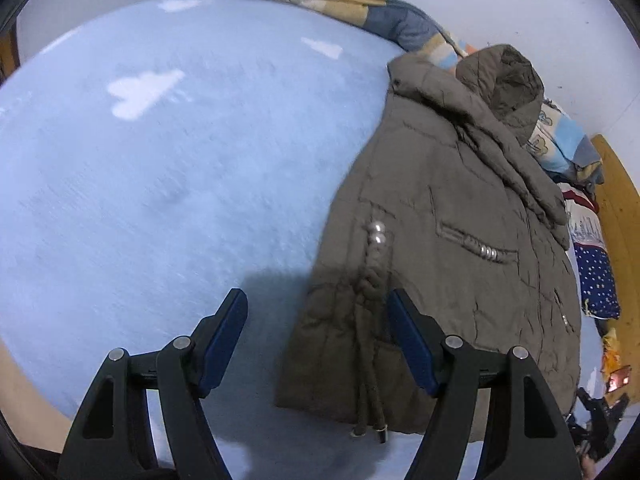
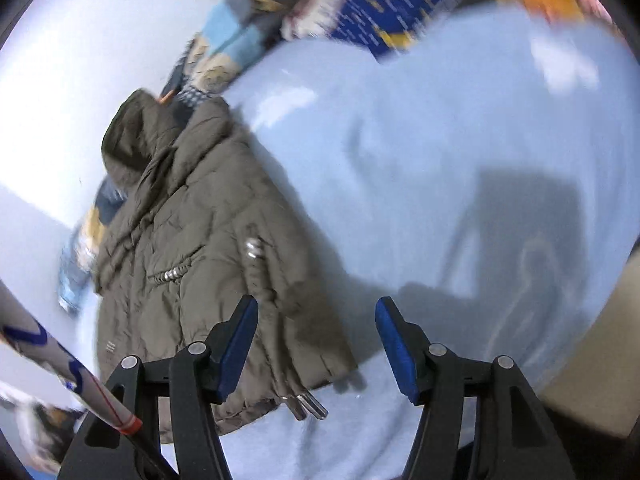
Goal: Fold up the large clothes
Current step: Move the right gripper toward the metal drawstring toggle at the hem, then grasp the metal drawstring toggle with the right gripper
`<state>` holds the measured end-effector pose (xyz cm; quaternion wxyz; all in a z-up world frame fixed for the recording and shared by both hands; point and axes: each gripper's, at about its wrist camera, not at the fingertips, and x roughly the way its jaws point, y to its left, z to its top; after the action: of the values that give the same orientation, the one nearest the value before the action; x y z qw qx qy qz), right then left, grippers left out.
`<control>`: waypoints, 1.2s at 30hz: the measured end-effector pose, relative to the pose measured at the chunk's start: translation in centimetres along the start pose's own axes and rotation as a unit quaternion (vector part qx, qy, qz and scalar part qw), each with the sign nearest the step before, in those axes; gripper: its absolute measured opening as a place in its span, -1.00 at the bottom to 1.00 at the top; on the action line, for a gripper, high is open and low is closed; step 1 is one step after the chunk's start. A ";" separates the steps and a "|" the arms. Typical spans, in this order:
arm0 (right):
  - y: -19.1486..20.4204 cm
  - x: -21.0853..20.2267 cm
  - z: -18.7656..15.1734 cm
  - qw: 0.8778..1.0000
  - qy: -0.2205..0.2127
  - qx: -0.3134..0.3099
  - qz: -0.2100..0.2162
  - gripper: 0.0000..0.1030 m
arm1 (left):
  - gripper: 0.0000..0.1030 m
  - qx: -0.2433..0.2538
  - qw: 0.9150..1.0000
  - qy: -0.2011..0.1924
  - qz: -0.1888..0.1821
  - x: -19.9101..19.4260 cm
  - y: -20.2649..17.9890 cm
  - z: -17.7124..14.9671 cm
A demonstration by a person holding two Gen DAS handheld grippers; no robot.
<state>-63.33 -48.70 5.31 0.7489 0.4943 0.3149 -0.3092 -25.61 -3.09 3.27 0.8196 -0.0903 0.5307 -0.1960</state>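
From the left wrist view, our left gripper [image 1: 316, 300] hangs with jaws apart, grasping nothing, over the light blue bedsheet [image 1: 160, 184]. The olive hooded coat [image 1: 448, 240] lies flat at three o'clock, hood toward one o'clock. From the right wrist view, our right gripper [image 2: 316, 308] is likewise released and empty, the coat at nine o'clock, drawstring tips [image 2: 308, 404] near six.

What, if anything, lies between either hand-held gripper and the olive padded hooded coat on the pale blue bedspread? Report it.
Nothing visible does. The left hand-held gripper and right hand-held gripper both hang open above the olive padded hooded coat's hem, near its braided drawcords. Only air and bare pale blue bedspread lie beneath them.
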 end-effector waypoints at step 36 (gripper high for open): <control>6.6 -4.5 -4.7 0.981 -0.061 -0.179 -0.049 -0.78 | -0.48 0.148 0.986 -0.070 -0.010 -4.0 -5.1 -5.8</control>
<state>-61.75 -41.53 10.98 0.8273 0.3164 0.3422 -0.3137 -33.47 -5.75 5.95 0.8569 0.0132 0.4366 -0.2738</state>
